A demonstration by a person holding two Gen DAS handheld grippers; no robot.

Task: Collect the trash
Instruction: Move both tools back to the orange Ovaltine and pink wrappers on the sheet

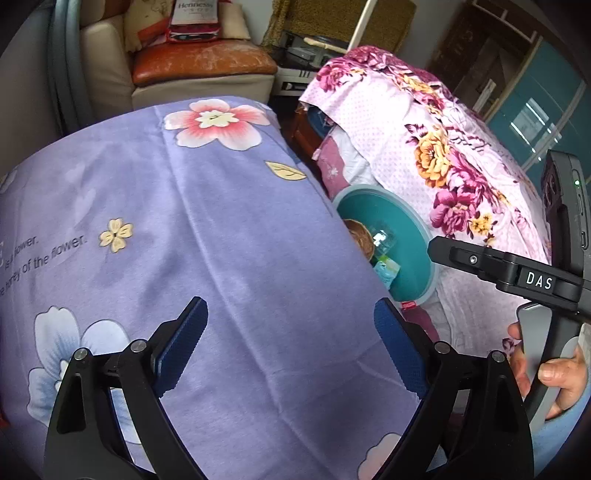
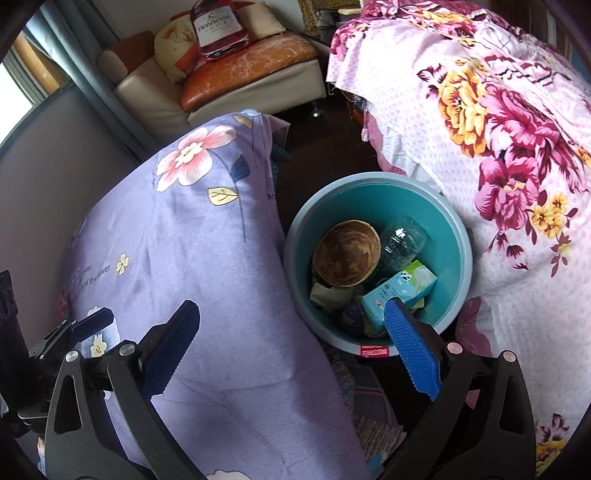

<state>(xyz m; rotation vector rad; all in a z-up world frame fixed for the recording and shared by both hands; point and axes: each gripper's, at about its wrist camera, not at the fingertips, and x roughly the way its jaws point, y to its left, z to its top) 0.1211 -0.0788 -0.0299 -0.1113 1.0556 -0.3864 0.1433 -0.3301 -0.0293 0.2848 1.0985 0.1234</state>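
Observation:
A teal bin (image 2: 447,240) stands on the floor between two cloth-covered surfaces. Inside it lie a brown paper bowl (image 2: 347,253), a clear plastic bottle (image 2: 402,240), a teal and green carton (image 2: 399,291) and crumpled paper (image 2: 328,295). My right gripper (image 2: 291,304) hangs open and empty above the bin's near left rim and the purple cloth. My left gripper (image 1: 290,306) is open and empty over the purple flowered cloth (image 1: 221,229), with the bin (image 1: 369,210) to its right. One of its blue pads (image 2: 92,322) shows at the lower left of the right wrist view.
A pink flowered cloth (image 2: 498,129) drapes the surface right of the bin. A cream and orange sofa seat (image 2: 251,59) with a bottle-shaped cushion (image 2: 218,26) stands at the back. A hand (image 1: 557,373) grips the right tool's handle. Dark floor lies behind the bin.

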